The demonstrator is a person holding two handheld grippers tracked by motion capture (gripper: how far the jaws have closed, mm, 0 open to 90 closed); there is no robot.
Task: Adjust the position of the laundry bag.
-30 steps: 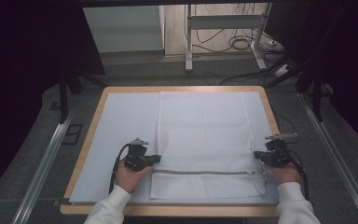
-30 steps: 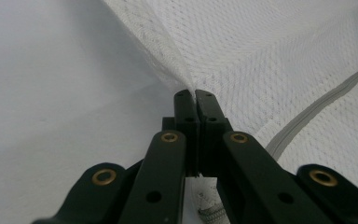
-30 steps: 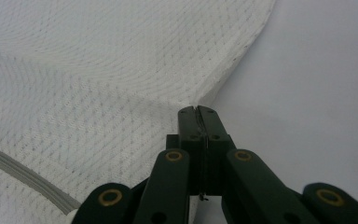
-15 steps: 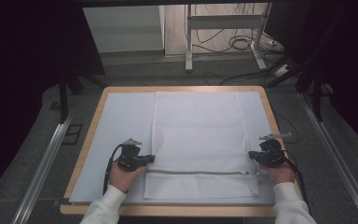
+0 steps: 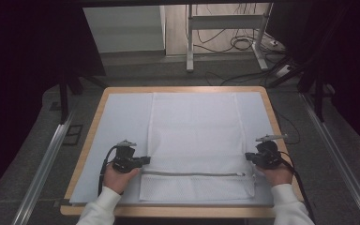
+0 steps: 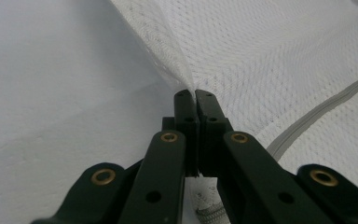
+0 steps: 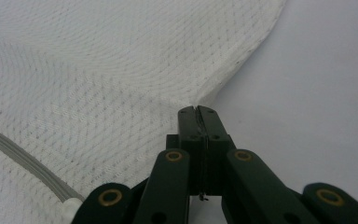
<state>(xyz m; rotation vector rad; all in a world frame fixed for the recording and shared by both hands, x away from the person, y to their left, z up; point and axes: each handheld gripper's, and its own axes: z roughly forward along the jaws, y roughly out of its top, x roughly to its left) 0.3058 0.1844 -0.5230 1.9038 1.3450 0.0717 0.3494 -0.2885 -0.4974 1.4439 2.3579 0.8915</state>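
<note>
Hands low at the near table edge, one per side; left gripper (image 5: pixel 146 159) and right gripper (image 5: pixel 247 156) each clamp one edge of the single mesh bag (image 5: pixel 194 136); one zipper (image 5: pixel 192 174).

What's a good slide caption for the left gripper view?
Left gripper shut on the white mesh bag's edge, beside its zipper.
</note>
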